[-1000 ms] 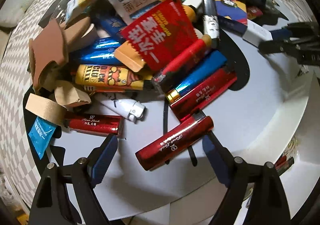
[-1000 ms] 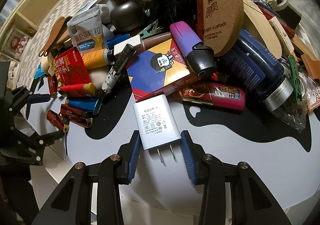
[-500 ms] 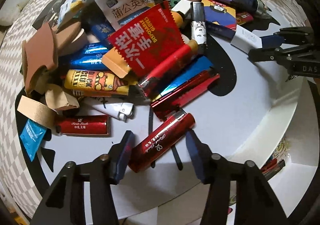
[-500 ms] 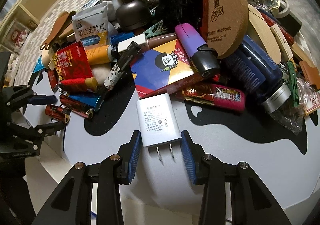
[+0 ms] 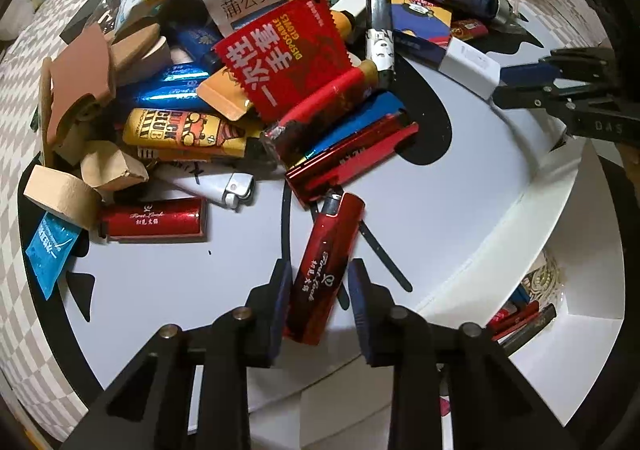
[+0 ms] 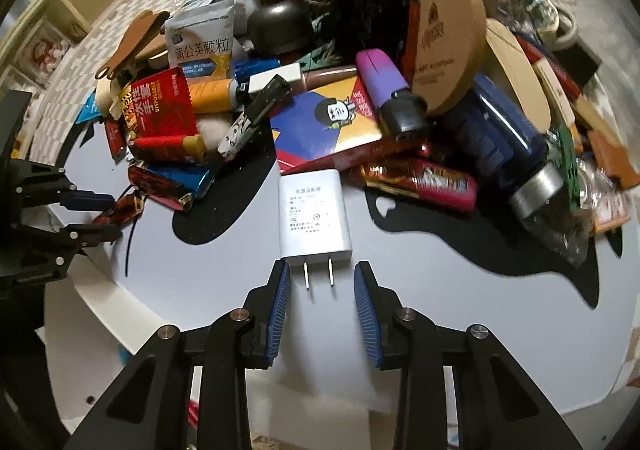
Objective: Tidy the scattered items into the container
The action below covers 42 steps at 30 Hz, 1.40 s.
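My left gripper point(image 5: 318, 300) is shut on a glossy red lighter point(image 5: 324, 270) with white script, holding its lower end at the near edge of the white round table point(image 5: 460, 186). My right gripper point(image 6: 320, 292) is open; a white plug adapter point(image 6: 314, 212) lies flat just ahead, its two prongs pointing between my fingers without touching them. The adapter also shows in the left wrist view point(image 5: 470, 64), with the right gripper point(image 5: 520, 84) beside it. A white container point(image 5: 560, 314) with a few items inside sits below the table edge at the right.
A dense pile fills the far half of the table: a red glove packet point(image 5: 288, 58), other lighters point(image 5: 154, 218), a yellow tube point(image 5: 184, 134), a cork coaster point(image 6: 448, 38), a dark blue bottle point(image 6: 500, 142), a purple device point(image 6: 386, 90), a colourful booklet point(image 6: 332, 122).
My left gripper closed on the red lighter, which turned from lying crosswise to pointing away between the fingers. The right gripper drew back slightly from the adapter.
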Each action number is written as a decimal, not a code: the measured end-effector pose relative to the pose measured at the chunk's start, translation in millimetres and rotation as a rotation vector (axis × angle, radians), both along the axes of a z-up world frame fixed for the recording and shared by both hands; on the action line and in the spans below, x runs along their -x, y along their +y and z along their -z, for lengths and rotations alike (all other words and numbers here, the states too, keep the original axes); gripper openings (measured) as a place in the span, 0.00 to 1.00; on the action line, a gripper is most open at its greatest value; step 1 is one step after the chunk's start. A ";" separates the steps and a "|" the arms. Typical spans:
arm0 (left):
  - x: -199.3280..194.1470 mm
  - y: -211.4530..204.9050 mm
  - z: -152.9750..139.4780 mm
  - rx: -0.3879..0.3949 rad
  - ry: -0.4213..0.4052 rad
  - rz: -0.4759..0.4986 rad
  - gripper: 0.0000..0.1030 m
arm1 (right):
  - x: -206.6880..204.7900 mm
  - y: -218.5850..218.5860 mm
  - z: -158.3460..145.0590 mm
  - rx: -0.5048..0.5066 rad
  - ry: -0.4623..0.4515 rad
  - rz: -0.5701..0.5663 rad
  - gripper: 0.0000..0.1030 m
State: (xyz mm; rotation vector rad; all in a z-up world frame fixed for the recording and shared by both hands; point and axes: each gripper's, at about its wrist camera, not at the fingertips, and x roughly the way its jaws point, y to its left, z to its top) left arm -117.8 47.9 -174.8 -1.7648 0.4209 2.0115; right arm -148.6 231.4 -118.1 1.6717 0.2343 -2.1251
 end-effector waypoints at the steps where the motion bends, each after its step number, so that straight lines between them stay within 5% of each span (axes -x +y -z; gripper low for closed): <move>1: 0.1 0.8 -0.4 0.003 0.005 0.005 0.34 | 0.2 -7.7 7.3 -0.011 0.007 -0.007 0.33; 4: 1.1 3.2 0.6 0.036 0.032 0.020 0.53 | 4.2 -15.6 10.2 -0.050 0.022 -0.027 0.33; 7: 3.4 2.6 1.6 0.048 0.042 0.020 0.57 | 5.1 -20.5 10.3 -0.083 0.033 -0.057 0.35; 9: 5.4 1.3 1.5 0.045 0.042 0.010 0.57 | 4.9 -21.8 6.6 -0.104 0.059 -0.071 0.58; 11: 7.6 0.6 0.9 0.040 0.042 0.001 0.57 | 6.4 -21.4 1.7 -0.090 0.078 -0.066 0.63; 20: 7.4 3.1 -3.7 -0.006 0.037 0.000 0.36 | 25.3 -37.6 3.4 -0.055 0.073 -0.054 0.62; 23: 7.6 1.7 -6.1 -0.013 0.038 -0.002 0.23 | 29.6 -43.2 7.3 -0.067 0.071 -0.058 0.45; 29: 9.4 -3.2 -9.5 -0.023 0.036 -0.005 0.23 | 31.6 -42.3 9.4 -0.056 0.058 -0.048 0.36; 42: 18.7 -16.9 -19.1 -0.035 0.064 -0.046 0.22 | 19.9 -26.3 -8.1 0.010 0.001 -0.003 0.35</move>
